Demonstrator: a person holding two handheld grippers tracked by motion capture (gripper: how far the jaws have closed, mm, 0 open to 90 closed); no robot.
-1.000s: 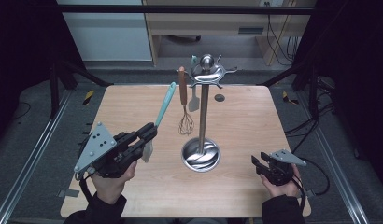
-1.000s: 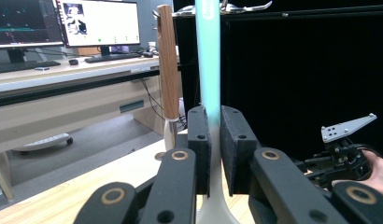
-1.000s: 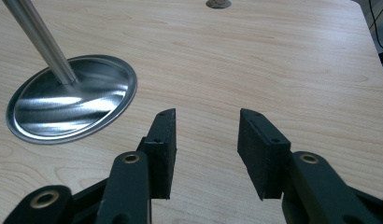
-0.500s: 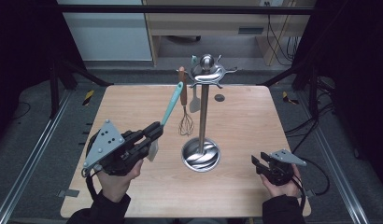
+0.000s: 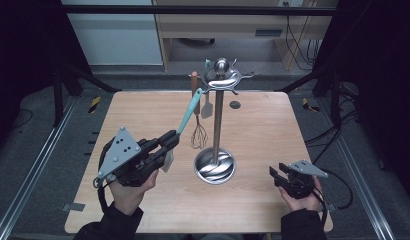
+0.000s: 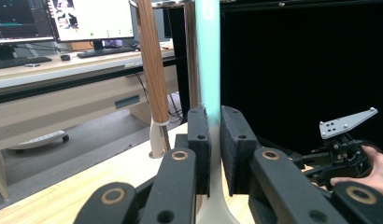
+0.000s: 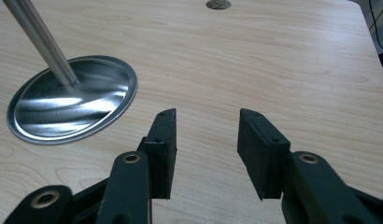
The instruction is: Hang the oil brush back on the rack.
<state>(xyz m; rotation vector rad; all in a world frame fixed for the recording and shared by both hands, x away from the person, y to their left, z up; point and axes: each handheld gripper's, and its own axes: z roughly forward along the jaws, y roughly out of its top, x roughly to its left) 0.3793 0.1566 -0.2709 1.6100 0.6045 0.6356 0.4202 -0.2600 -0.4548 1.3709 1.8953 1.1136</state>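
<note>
High view: the left gripper (image 5: 169, 142) sits left of centre, held in a hand coming in from the lower left, its jaws pointing up and right toward the stand (image 5: 216, 125). The jaws are clenched on a teal-handled spatula (image 5: 188, 115), whose handle slants up to the stand's hook ring beside a wooden-handled whisk (image 5: 197, 131). The pale blade hangs just below the jaws. The right gripper (image 5: 276, 175) rests low at lower right on the table (image 5: 273, 130), wrist level, jaws released, well apart from the stand's base.

Left gripper view: both pads grasp the spatula (image 6: 209, 60) at centre frame, its handle running upright out of the top edge. The whisk's wooden handle (image 6: 152, 65) stands just left of it. The right gripper (image 6: 315, 163) shows at lower right.

Right gripper view: the jaws stand apart with bare table (image 7: 273, 60) between them; the stand's base (image 7: 73, 105) lies at left
</note>
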